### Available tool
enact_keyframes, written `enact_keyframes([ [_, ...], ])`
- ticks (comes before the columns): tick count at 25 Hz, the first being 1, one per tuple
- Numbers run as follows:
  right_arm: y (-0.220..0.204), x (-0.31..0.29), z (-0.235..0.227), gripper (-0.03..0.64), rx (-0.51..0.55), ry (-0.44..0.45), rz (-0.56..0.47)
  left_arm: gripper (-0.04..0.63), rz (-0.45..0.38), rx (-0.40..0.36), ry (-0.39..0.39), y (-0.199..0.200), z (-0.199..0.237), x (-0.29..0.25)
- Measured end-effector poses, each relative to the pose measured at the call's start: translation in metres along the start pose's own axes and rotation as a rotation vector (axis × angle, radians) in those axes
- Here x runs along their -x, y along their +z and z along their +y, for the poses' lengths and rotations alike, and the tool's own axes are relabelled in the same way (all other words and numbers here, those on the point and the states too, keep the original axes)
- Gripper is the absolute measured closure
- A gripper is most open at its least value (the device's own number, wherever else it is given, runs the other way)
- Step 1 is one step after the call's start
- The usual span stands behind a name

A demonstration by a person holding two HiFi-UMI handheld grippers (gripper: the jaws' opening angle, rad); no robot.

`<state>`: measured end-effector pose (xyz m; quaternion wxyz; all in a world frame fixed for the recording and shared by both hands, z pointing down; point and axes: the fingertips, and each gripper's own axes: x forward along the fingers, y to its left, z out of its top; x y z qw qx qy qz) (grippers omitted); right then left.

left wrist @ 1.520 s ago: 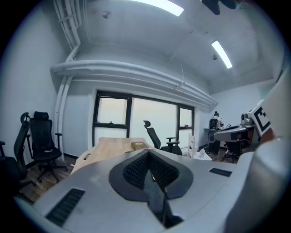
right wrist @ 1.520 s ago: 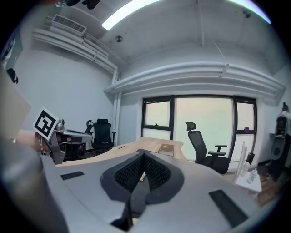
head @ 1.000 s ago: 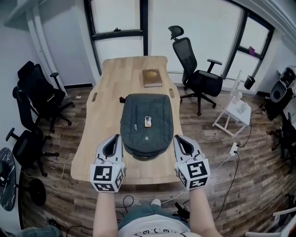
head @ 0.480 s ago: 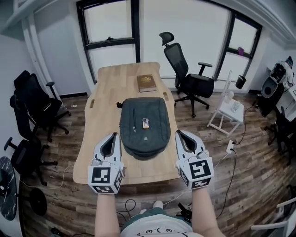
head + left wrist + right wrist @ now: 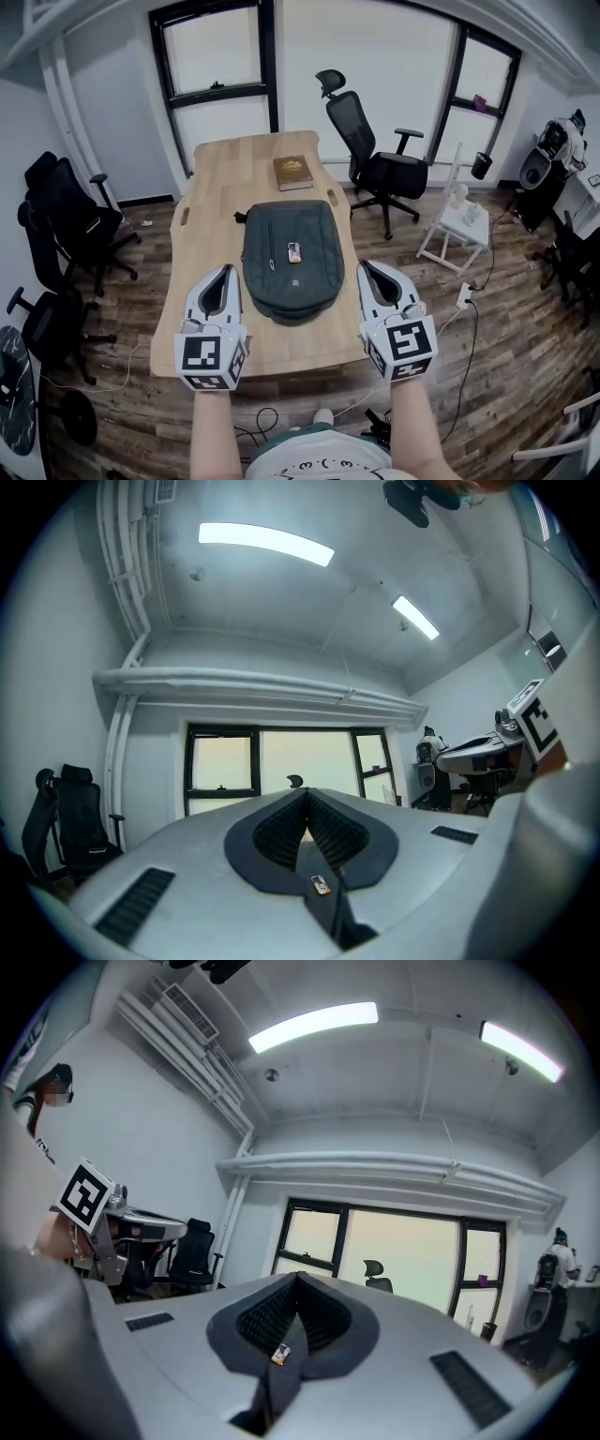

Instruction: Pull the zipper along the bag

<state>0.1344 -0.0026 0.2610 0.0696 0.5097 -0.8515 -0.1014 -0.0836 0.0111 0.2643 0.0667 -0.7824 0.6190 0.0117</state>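
Note:
A dark grey backpack (image 5: 286, 258) lies flat on the wooden table (image 5: 211, 206), with a zipper line (image 5: 270, 246) down its front and a small orange-white tag (image 5: 294, 251) beside it. My left gripper (image 5: 225, 273) hovers left of the bag's near end, apart from it. My right gripper (image 5: 367, 268) hovers at the bag's right, also apart. Both point level over the table toward the windows. In the left gripper view the gripper (image 5: 305, 795) has its jaws pressed together with nothing between them. The right gripper (image 5: 298, 1279) in its own view looks the same.
A brown book (image 5: 293, 172) lies at the table's far end. Black office chairs (image 5: 66, 220) stand at the left and another chair (image 5: 370, 155) at the far right. A white rack (image 5: 459, 220) and floor cables (image 5: 464, 300) sit to the right.
Both grippers have risen a little and sit higher above the table's near edge. The bag has not moved; both jaws stay shut.

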Motion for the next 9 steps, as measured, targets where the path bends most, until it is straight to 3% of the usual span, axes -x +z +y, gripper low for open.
enact_keyframes([
  [9,0.0009,-0.0032,-0.0106,0.565,0.009,-0.012,-0.003,0.58,-0.008,0.009,0.011,0.0024,0.0061,-0.0041],
])
